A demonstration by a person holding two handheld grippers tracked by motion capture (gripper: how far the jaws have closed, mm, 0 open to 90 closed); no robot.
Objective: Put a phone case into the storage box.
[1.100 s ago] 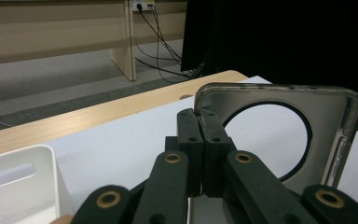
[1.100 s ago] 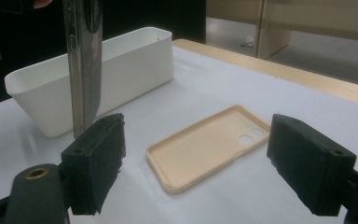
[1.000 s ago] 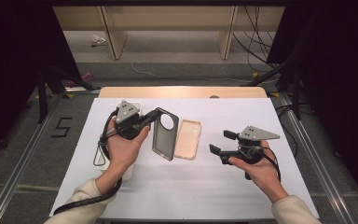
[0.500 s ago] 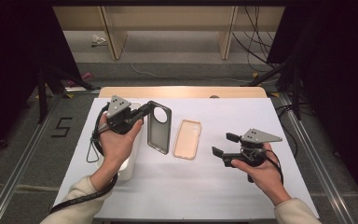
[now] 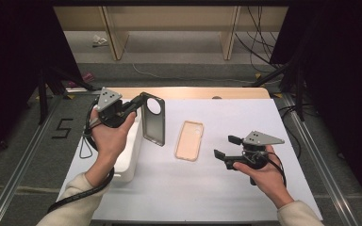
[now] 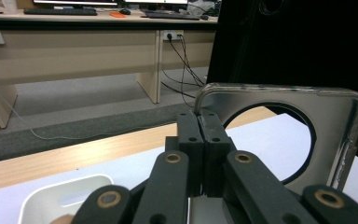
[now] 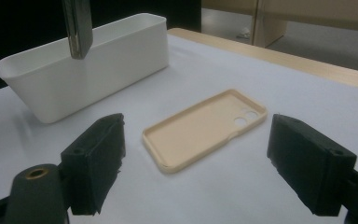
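A dark grey phone case (image 5: 153,118) with a big round camera hole hangs in the air at the left, above the table. My left gripper (image 5: 138,102) is shut on its top edge; in the left gripper view the jaws pinch the case (image 6: 279,140) at its rim, gripper (image 6: 199,122). A beige phone case (image 5: 190,140) lies flat, open side up, in the middle of the white table, also beige case (image 7: 205,127). My right gripper (image 5: 222,147) rests open at the right, pointing at the beige case; right gripper (image 7: 196,158).
A white rectangular bin (image 5: 129,157) stands at the left under my left hand, seen too as the bin (image 7: 88,60) and bin (image 6: 60,198). The white table top (image 5: 245,113) ends in a wooden strip at the back. Dark curtains flank both sides.
My left hand has lifted the dark case and carried it left, away from the beige case and toward the white bin. The right hand has stayed where it was.
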